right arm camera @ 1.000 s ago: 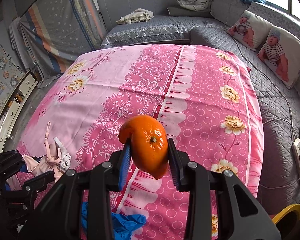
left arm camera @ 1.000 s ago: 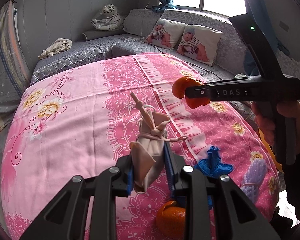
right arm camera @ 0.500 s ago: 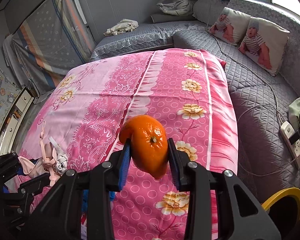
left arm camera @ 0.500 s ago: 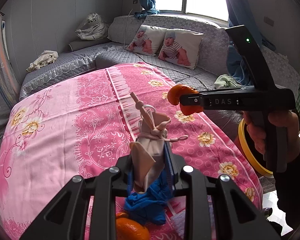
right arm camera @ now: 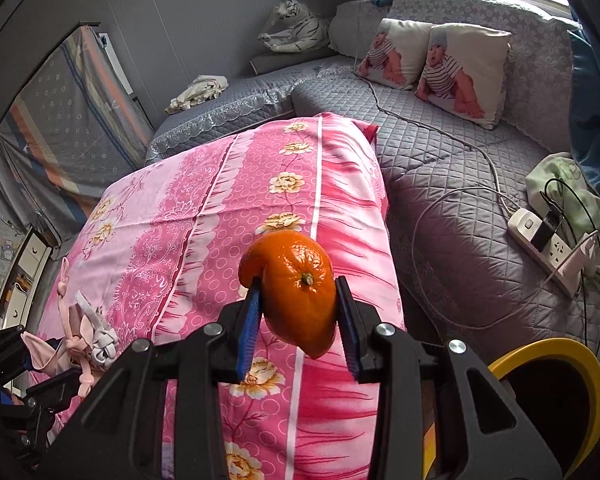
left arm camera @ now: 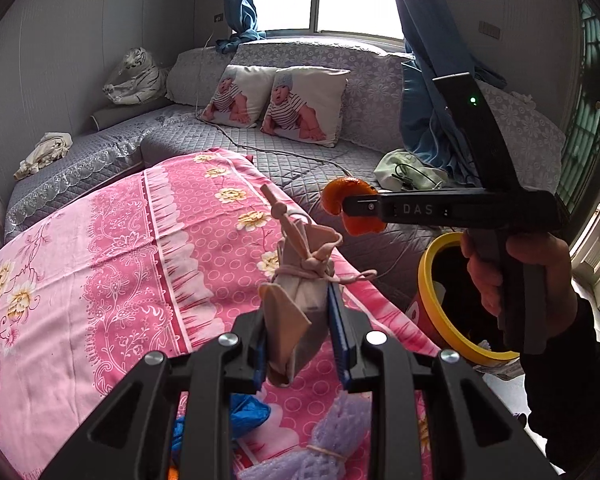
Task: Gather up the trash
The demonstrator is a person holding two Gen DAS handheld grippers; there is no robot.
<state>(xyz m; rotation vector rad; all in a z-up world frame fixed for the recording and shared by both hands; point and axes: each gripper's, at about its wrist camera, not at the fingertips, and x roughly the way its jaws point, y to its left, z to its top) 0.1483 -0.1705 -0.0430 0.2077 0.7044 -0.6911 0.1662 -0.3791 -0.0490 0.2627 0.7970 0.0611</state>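
Carrying both loads toward the yellow-rimmed bin (right arm camera: 556, 364): right claw (right arm camera: 298, 312) grips orange peel (right arm camera: 292, 284), left claw (left arm camera: 300, 344) grips knotted beige bundle (left arm camera: 300, 292); release directly above the bin's mouth.

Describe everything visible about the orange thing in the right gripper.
The orange peel is bright, glossy and pitted, with a small green-brown stem nub facing the camera. It looks like a hollow, curled rind rather than whole fruit: one edge rolls over at the upper left. It sits upright, pinched between the right gripper's blue pads, lifted above the pink bedspread. In the left wrist view it hangs near the yellow-rimmed bin.
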